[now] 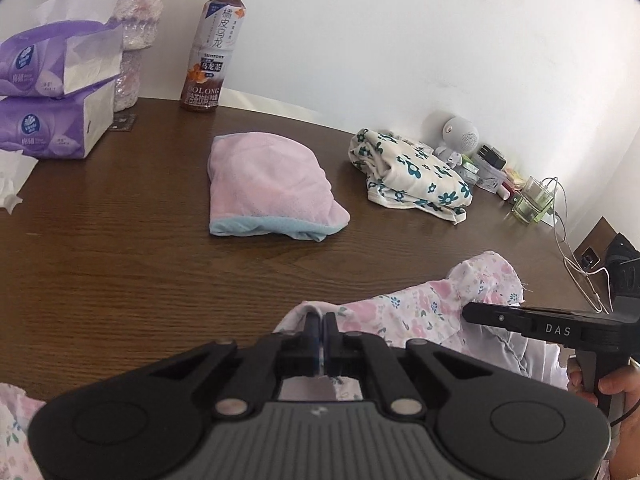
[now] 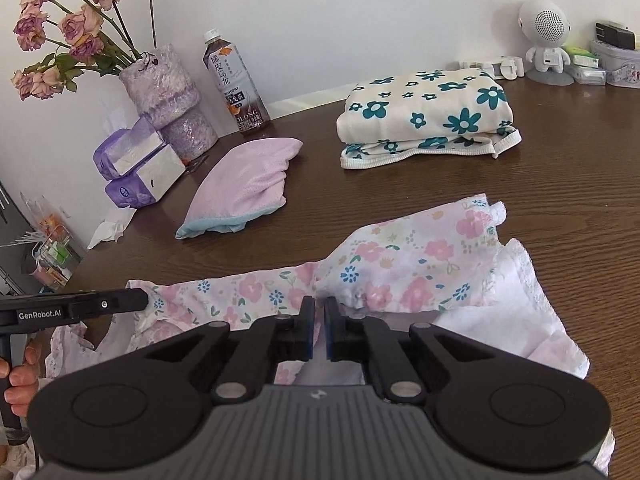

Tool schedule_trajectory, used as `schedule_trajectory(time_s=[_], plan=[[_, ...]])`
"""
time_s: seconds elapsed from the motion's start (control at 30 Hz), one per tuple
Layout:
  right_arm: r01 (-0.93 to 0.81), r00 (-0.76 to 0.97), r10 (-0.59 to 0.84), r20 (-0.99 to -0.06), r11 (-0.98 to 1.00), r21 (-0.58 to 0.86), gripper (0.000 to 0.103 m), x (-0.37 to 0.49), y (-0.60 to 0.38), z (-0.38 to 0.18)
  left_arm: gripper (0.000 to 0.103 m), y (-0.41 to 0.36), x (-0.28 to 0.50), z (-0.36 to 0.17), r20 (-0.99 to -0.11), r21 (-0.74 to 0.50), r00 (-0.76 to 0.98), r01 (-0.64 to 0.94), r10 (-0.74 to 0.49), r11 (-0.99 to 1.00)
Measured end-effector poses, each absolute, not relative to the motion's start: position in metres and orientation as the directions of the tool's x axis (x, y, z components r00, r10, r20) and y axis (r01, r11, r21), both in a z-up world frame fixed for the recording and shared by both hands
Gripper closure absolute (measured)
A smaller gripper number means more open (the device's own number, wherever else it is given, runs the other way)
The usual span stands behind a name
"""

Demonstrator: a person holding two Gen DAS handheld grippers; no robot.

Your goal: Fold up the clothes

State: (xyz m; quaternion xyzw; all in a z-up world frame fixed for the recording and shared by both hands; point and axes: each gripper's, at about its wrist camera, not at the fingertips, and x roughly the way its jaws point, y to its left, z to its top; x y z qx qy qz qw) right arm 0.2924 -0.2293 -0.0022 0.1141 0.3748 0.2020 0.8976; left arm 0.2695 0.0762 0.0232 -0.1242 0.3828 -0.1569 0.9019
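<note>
A pink floral garment (image 2: 404, 264) lies crumpled at the near edge of the brown table (image 2: 568, 200); its fabric (image 1: 404, 312) also shows in the left wrist view. My left gripper (image 1: 321, 320) is shut on an edge of this garment. My right gripper (image 2: 319, 305) is shut on a fold of it further right. Each gripper appears from the side in the other's view, the right one (image 1: 520, 320) and the left one (image 2: 80, 304), held by a hand (image 2: 20, 376). A folded pink-and-blue piece (image 1: 268, 188) (image 2: 244, 188) and a folded teal-flowered piece (image 1: 416, 176) (image 2: 428, 116) lie farther back.
A tea bottle (image 1: 212, 48) (image 2: 236, 88), stacked purple tissue packs (image 1: 52, 92) (image 2: 136, 168) and a vase of dried roses (image 2: 168, 100) stand at the back left. A white robot-shaped speaker (image 2: 546, 36), small boxes and cables (image 1: 568, 240) crowd the back right by the wall.
</note>
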Motion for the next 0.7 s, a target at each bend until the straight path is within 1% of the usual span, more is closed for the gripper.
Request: schedule_trajectory(time_s=[0.1, 0.13, 0.27, 0.3, 0.33, 0.4, 0.43, 0.47, 0.53, 0.6, 0.7], plan=[[-0.27, 0.642, 0.434, -0.632, 0.9, 0.343, 0.098, 0.294, -0.228, -0.006, 0.102, 0.078, 0.269, 0.02, -0.651, -0.363, 0.652, 0.181, -0.388, 0.914], [-0.268, 0.64, 0.434, -0.634, 0.899, 0.346, 0.098, 0.294, -0.228, -0.007, 0.099, 0.078, 0.267, 0.021, -0.651, -0.368, 0.649, 0.183, -0.393, 0.912], [-0.264, 0.63, 0.454, -0.63, 0.888, 0.376, 0.098, 0.294, -0.23, -0.009, 0.091, 0.078, 0.257, 0.026, -0.65, -0.386, 0.638, 0.19, -0.412, 0.903], [-0.262, 0.63, 0.457, -0.628, 0.886, 0.382, 0.097, 0.294, -0.231, -0.009, 0.086, 0.078, 0.255, 0.027, -0.65, -0.39, 0.636, 0.192, -0.417, 0.901], [-0.256, 0.631, 0.456, -0.628, 0.886, 0.386, 0.097, 0.294, -0.232, -0.007, 0.083, 0.078, 0.253, 0.028, -0.649, -0.395, 0.633, 0.194, -0.422, 0.898], [-0.248, 0.629, 0.464, -0.624, 0.88, 0.405, 0.095, 0.291, -0.235, -0.004, 0.072, 0.08, 0.242, 0.034, -0.65, -0.382, 0.633, 0.206, -0.421, 0.901], [-0.252, 0.627, 0.481, -0.613, 0.87, 0.425, 0.093, 0.288, -0.238, 0.0, 0.068, 0.081, 0.236, 0.037, -0.653, -0.372, 0.631, 0.214, -0.418, 0.903], [-0.257, 0.625, 0.495, -0.603, 0.86, 0.44, 0.091, 0.283, -0.241, 0.003, 0.067, 0.078, 0.226, 0.038, -0.655, -0.366, 0.62, 0.24, -0.432, 0.899], [-0.275, 0.626, 0.508, -0.592, 0.854, 0.442, 0.078, 0.27, -0.245, 0.011, 0.067, 0.069, 0.204, 0.04, -0.655, -0.359, 0.59, 0.307, -0.472, 0.881], [-0.299, 0.619, 0.515, -0.593, 0.853, 0.429, 0.073, 0.253, -0.249, 0.017, 0.067, 0.061, 0.181, 0.042, -0.656, -0.351, 0.556, 0.373, -0.51, 0.859], [-0.335, 0.586, 0.536, -0.608, 0.843, 0.42, 0.072, 0.223, -0.255, 0.021, 0.067, 0.048, 0.148, 0.045, -0.659, -0.339, 0.501, 0.468, -0.562, 0.816]])
